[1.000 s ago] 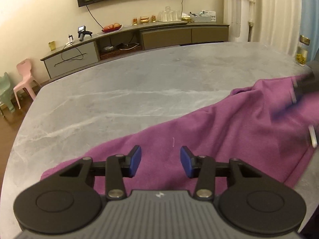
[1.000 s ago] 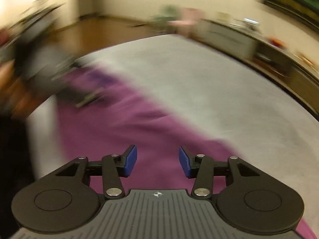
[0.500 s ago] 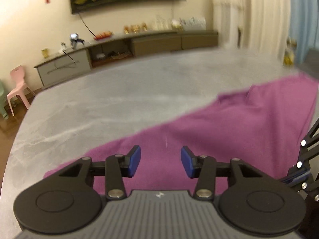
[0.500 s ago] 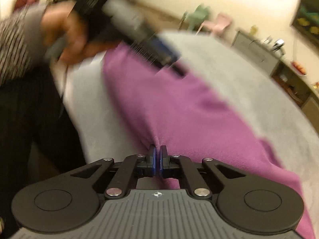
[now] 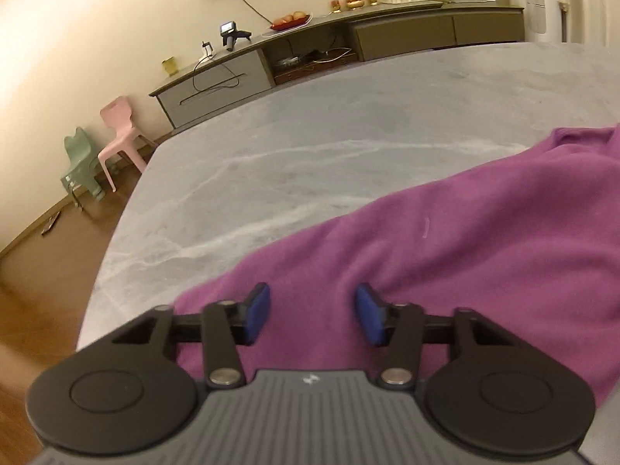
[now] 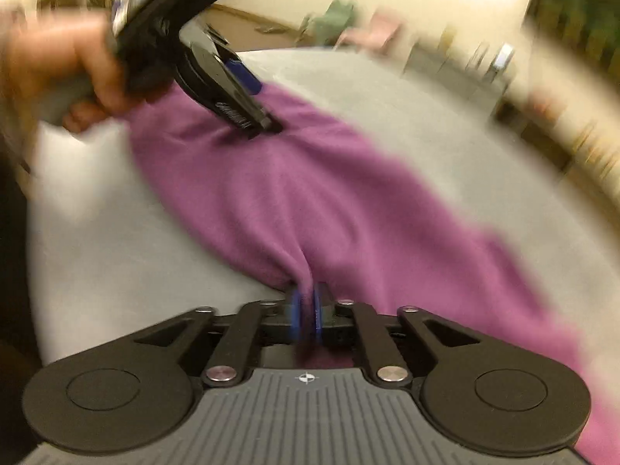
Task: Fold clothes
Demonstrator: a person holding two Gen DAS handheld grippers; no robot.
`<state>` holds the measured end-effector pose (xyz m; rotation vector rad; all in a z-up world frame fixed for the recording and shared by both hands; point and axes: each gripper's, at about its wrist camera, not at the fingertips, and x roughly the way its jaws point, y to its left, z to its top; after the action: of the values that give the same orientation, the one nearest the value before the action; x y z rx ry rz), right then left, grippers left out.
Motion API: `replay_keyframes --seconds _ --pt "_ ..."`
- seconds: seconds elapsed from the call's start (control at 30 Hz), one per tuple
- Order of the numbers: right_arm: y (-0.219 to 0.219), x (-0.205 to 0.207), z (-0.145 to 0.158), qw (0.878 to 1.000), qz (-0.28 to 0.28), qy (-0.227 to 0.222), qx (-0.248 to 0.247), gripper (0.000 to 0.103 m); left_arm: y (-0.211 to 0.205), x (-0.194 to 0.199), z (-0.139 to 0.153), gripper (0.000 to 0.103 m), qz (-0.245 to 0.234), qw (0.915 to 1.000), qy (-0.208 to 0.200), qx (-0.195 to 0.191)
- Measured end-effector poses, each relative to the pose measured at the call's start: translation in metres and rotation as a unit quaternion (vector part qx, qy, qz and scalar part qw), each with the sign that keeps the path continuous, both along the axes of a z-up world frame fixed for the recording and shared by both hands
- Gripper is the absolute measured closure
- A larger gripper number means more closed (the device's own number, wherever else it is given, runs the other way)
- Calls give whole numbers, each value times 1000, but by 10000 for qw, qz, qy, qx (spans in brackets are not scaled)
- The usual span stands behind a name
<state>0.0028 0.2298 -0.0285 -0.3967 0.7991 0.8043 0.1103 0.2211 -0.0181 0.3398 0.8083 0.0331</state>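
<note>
A purple garment (image 5: pixel 465 240) lies spread on the grey marble table (image 5: pixel 310 147). My left gripper (image 5: pixel 312 316) is open, its blue pads low over the garment's left end. In the right wrist view the garment (image 6: pixel 310 178) runs diagonally across the table. My right gripper (image 6: pixel 306 310) is shut on a pinch of the garment's near edge. The left gripper (image 6: pixel 248 89) shows there too, held by a hand at the garment's far end, open. The right wrist view is blurred.
A long low cabinet (image 5: pixel 329 54) with fruit, glasses and cables stands against the far wall. A pink chair (image 5: pixel 120 128) and a green chair (image 5: pixel 79 162) stand on the wooden floor left of the table. The table's left edge is near my left gripper.
My right gripper closed on the garment's edge and has kept hold, pulling it slightly. My left gripper moved left along the garment toward its left end and stayed open.
</note>
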Motion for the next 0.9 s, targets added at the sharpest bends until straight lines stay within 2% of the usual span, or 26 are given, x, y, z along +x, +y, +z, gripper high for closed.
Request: replay_keyframes --seconds 0.03,0.07,0.13,0.2,0.23,0.27,0.3,0.33,0.4,0.43,0.47,0.5,0.53,0.57,0.63,0.7,0.73,0.77,0.83,0.9 --pt "-13 2 7 9989 93 344 299 75 2 -8 6 57 -145 9998 -100 -87" --pt "-30 -2 17 9973 109 411 595 69 6 -14 8 54 -284 9994 -82 -163" --pt "-71 -3 28 9957 -303 287 823 67 14 -27 10 54 -553 9980 -40 -307" --pt "-111 11 26 9917 -1097 71 673 67 27 -30 0 54 -517 9983 207 -173" --pt "-130 17 21 9894 -1365 93 497 67 36 -29 -7 47 -404 9987 303 -50" --pt "-150 23 16 9860 -1631 115 322 67 46 -29 -8 41 -308 9992 226 -120" --pt "-169 28 12 9817 -1895 137 145 63 59 -26 -9 39 -91 9995 237 -195" --pt "-188 34 7 9763 -2158 159 -31 60 69 -24 -9 32 169 9996 187 -96" --pt "-226 45 -3 9627 -2669 192 -391 62 81 -17 -9 24 575 9983 131 19" --pt "-238 44 -3 9575 -2799 33 -689 53 79 -14 -8 25 634 9979 136 42" --pt "-256 46 -5 9519 -2965 27 -768 40 77 -10 -6 25 693 9975 140 69" --pt "-272 49 -6 9495 -3083 243 -539 37 73 -8 -1 35 756 9970 113 138" --pt "-279 49 -5 9475 -3159 319 -389 36 68 -7 4 43 814 9965 77 190" --pt "-285 49 -4 9452 -3233 396 -239 36 63 -11 15 46 788 9969 -85 -3" --pt "-286 46 -1 9454 -3218 472 202 39 45 -26 35 44 347 9962 -483 -634" --pt "-277 38 5 9483 -3043 482 768 39 25 -24 38 43 -157 9930 -417 -1098" --pt "-269 34 2 9514 -2853 537 1027 41 12 -17 35 43 -326 9922 -319 -1160" --pt "-262 33 -3 9549 -2729 545 1035 41 -2 -9 31 43 -459 9924 -225 -1118" --pt "-243 33 -15 9619 -2592 453 736 40 -29 8 22 44 -721 9920 -37 -1037" --pt "-229 31 -19 9671 -2485 188 512 39 -53 20 16 44 -931 9900 88 -1058"
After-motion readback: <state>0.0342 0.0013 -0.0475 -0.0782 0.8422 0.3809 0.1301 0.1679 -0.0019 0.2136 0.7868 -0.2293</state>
